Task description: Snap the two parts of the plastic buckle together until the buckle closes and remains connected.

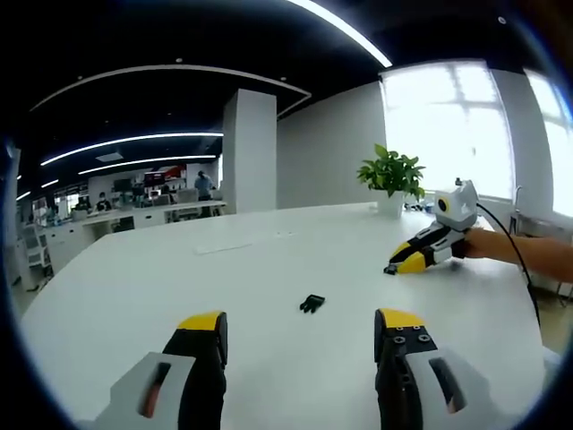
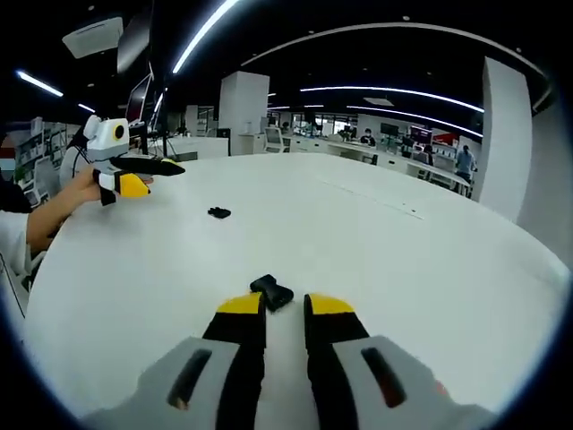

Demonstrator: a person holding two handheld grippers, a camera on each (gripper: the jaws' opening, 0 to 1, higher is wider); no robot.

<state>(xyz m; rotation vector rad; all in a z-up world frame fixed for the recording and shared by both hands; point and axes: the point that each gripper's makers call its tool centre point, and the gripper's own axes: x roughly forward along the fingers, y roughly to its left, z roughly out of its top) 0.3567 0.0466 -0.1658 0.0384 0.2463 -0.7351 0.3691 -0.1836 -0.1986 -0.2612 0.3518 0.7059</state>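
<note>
Left gripper view: left gripper (image 1: 300,324) low over the white table (image 1: 134,296), jaws spread wide with bare tabletop between the yellow tips. One buckle part (image 1: 312,304) — small, black — lying flat on the table just beyond the jaws, touched by nothing. Farther off to the right, right gripper (image 1: 391,268) held by a hand (image 1: 488,244), its tips down at the table near a potted plant (image 1: 392,176).

Right gripper view: right gripper (image 2: 285,307) with jaws drawn close, only a narrow gap left, nothing pinched. Second buckle part (image 2: 271,292) resting on the table right at the yellow tips, just ahead of them; cannot tell whether touching. First buckle part (image 2: 218,212) farther out, well apart from the second. Left gripper (image 2: 177,167) at far left, raised above the table, held in a hand (image 2: 85,185).
</note>
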